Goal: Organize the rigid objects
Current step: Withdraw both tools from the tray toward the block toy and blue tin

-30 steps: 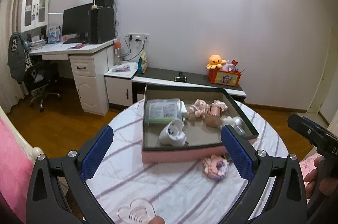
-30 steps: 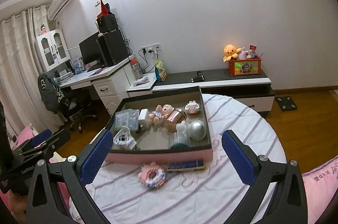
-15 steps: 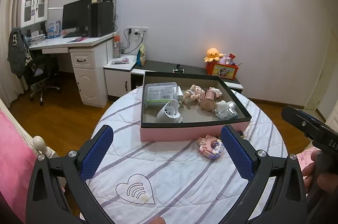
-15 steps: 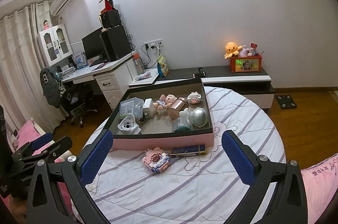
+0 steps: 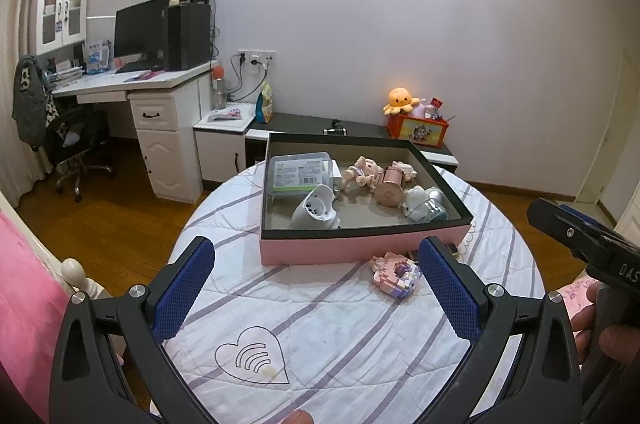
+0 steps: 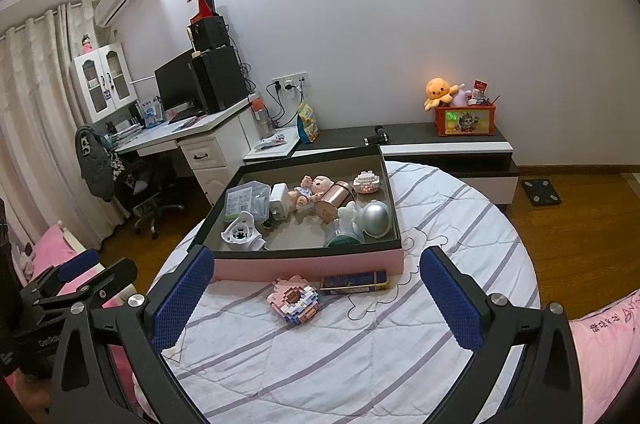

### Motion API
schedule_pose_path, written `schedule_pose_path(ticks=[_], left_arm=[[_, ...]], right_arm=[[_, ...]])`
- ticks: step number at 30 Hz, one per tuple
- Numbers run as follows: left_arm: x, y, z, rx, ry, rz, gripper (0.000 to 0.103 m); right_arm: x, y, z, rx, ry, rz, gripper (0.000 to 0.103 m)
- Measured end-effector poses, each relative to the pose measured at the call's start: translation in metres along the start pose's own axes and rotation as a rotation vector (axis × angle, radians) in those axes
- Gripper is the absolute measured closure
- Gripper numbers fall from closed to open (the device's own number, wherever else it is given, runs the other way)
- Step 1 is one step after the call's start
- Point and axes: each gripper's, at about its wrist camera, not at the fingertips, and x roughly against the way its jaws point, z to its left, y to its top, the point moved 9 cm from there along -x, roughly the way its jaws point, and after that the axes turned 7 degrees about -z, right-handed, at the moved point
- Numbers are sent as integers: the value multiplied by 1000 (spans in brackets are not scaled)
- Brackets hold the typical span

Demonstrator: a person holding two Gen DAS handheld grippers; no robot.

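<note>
A pink box (image 5: 360, 248) (image 6: 308, 266) with a dark rim sits on the round table. It holds a clear plastic case (image 5: 300, 173), a white heart-shaped piece (image 5: 316, 209), a doll (image 6: 310, 189), a rose-gold cylinder (image 5: 388, 185) and a silver ball (image 6: 376, 218). In front of the box lie a pink brick-built toy (image 5: 396, 272) (image 6: 294, 300) and a flat dark blue tin (image 6: 354, 280). My left gripper (image 5: 316, 290) and my right gripper (image 6: 316, 298) both stand open and empty, held back from the box above the near part of the table.
The table wears a white cloth with purple stripes (image 6: 360, 356) and a heart logo (image 5: 252, 356). Pink bedding (image 5: 24, 304) lies left, and more pink bedding (image 6: 604, 344) lies right. A white desk (image 5: 160, 103), an office chair (image 5: 76, 143) and a low dark cabinet (image 6: 440, 147) stand behind.
Both grippers have drawn back from the box, so the table front and heart logo now show. The box and toys look smaller and farther off.
</note>
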Motion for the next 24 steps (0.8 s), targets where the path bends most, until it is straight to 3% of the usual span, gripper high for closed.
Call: schedule_pose_path(ticks=[17,24], left_arm=[[-35,-30,-26,-36,-31,100,0],[-72,-56,-55,-64,-65,189,0]], right_arm=[[-24,-30,-39,-44,-60,87,0],[-38,-53,-66,-73,-113,160,0]])
